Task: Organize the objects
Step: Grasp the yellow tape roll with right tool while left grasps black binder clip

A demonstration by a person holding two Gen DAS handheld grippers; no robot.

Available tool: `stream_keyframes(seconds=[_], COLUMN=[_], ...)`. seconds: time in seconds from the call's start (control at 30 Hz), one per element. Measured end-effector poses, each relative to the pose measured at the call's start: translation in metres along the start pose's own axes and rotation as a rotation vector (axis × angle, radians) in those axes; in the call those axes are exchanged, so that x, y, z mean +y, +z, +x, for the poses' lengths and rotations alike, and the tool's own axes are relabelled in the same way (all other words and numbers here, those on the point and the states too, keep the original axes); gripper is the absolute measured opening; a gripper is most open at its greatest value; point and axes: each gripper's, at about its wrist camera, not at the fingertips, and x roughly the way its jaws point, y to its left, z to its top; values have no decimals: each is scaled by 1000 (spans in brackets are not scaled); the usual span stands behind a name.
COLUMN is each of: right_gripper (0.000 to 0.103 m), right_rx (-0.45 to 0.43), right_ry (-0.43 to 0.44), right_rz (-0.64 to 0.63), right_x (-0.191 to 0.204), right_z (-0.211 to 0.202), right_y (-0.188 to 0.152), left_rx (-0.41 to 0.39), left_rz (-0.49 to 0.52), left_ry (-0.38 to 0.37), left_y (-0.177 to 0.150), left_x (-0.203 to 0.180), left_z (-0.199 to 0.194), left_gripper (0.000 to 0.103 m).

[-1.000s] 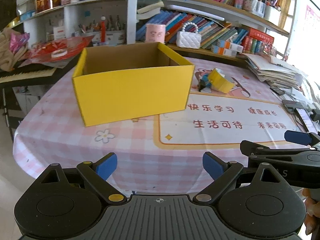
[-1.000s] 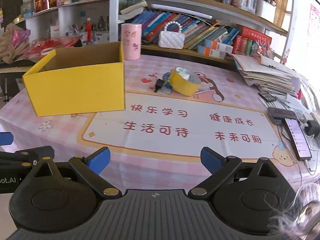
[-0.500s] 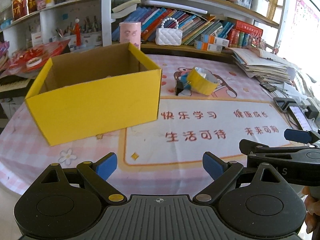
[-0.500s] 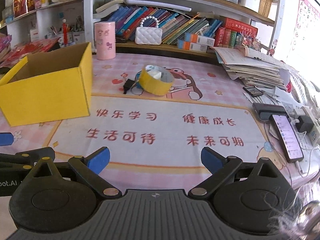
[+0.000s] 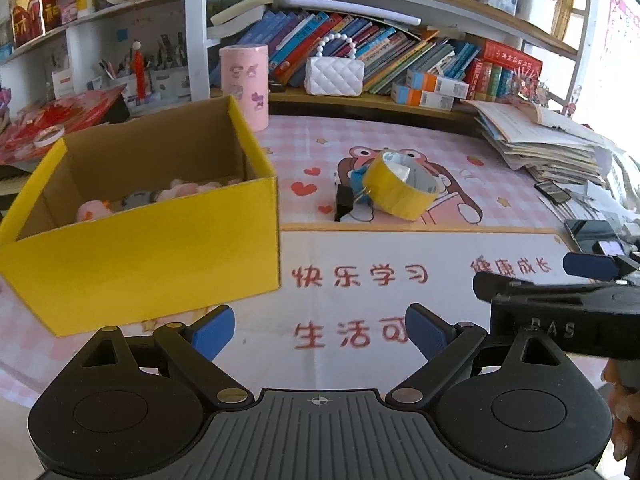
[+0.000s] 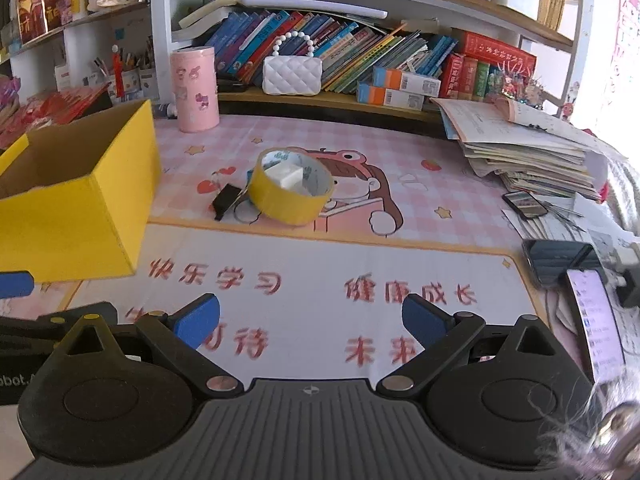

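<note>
A yellow cardboard box (image 5: 140, 236) stands open on the pink table mat, with small pink and grey toys (image 5: 160, 196) inside; it also shows in the right wrist view (image 6: 76, 200). A yellow tape roll (image 6: 290, 192) lies tilted mid-table with a white block (image 6: 285, 174) inside it and a black binder clip (image 6: 227, 201) against its left side. The roll (image 5: 400, 190) and clip (image 5: 345, 202) show in the left wrist view too. My left gripper (image 5: 320, 334) is open and empty, near the box's front right corner. My right gripper (image 6: 310, 320) is open and empty, well short of the roll.
A pink cylinder (image 6: 195, 90) and a white quilted purse (image 6: 292, 74) stand at the back by the bookshelf. A paper stack (image 6: 528, 148) and phones (image 6: 596, 308) lie at the right edge. The right gripper's body (image 5: 560, 312) shows in the left wrist view.
Both grippers have moved forward over the table and swung rightward; the box and tape roll look nearer. Both stay open and empty. Nothing on the table has moved.
</note>
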Motion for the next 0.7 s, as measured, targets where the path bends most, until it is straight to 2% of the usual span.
stream_keyframes(seconds=[0.27,0.43,0.7], right_gripper=[99,102,103], right_rx=[14,-3,19], right_ry=[86,185,287], right_rz=[49,53,95], right_x=[-35,-46,-55], right_z=[37,62,125], right_y=[26,43,78], left_rx=[23,53,59], left_rz=[1,10,39], left_ry=[25,51,92], left_y=[10,12,18], left_x=[-24,-37,-57], left_z=[22,35,46], left_gripper=[94,94,94])
